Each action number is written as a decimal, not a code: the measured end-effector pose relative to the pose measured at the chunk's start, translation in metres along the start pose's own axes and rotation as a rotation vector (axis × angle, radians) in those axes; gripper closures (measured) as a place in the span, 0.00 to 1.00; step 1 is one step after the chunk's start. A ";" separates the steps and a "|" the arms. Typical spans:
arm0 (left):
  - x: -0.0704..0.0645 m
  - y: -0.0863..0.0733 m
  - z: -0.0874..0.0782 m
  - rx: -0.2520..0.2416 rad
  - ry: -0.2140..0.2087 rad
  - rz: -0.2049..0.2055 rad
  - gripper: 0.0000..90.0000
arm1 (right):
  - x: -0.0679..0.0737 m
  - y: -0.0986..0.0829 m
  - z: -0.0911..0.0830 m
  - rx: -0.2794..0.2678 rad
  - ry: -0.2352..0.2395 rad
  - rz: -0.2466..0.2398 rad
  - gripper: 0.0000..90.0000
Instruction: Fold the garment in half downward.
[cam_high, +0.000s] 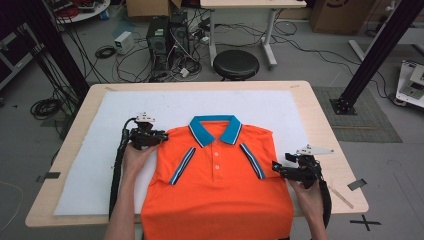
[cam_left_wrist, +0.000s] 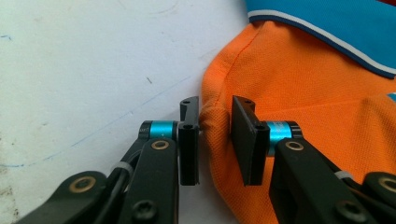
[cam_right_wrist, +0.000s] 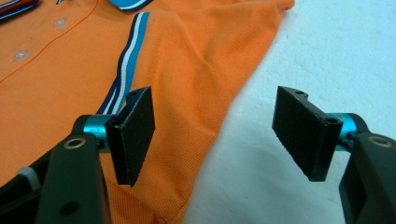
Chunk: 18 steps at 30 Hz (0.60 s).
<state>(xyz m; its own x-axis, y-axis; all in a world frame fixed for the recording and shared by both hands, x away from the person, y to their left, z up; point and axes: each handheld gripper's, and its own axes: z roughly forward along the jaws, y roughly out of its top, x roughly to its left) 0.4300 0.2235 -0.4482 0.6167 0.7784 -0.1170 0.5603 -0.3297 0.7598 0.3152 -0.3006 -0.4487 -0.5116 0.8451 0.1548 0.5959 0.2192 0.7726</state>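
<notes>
An orange polo shirt (cam_high: 215, 192) with a blue collar (cam_high: 216, 128) lies face up on a white mat (cam_high: 95, 155), its sleeves folded in over the chest. My left gripper (cam_high: 160, 136) is at the shirt's left shoulder. In the left gripper view, the left gripper (cam_left_wrist: 215, 106) has its jaws drawn close, pinching a bunched fold of the shirt (cam_left_wrist: 299, 84) at the shoulder edge. My right gripper (cam_high: 276, 168) is at the shirt's right side edge. In the right gripper view, the right gripper (cam_right_wrist: 215, 100) is wide open and straddles the hem of the shirt (cam_right_wrist: 187, 56), one pad over cloth, the other over the mat.
The mat covers most of a wooden table (cam_high: 320, 117). The shirt's lower hem hangs over the near table edge. Beyond the far edge stand a black stool (cam_high: 236, 64), computer towers (cam_high: 167, 37) and loose cables on the floor.
</notes>
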 end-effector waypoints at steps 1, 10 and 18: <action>0.000 0.000 0.000 0.001 -0.003 0.007 0.89 | 0.000 0.000 0.000 -0.002 -0.001 0.000 0.34; 0.000 0.000 0.000 0.002 -0.006 0.010 0.91 | -0.004 0.007 0.002 -0.008 0.003 0.012 0.34; -0.001 0.000 0.001 -0.002 -0.005 0.009 0.91 | -0.017 0.056 0.021 -0.008 -0.059 -0.012 0.36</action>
<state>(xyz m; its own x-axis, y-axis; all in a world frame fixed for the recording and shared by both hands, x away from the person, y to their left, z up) 0.4300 0.2227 -0.4486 0.6243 0.7729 -0.1136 0.5538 -0.3353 0.7622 0.3699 -0.2927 -0.4210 -0.4814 0.8697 0.1088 0.5844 0.2260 0.7794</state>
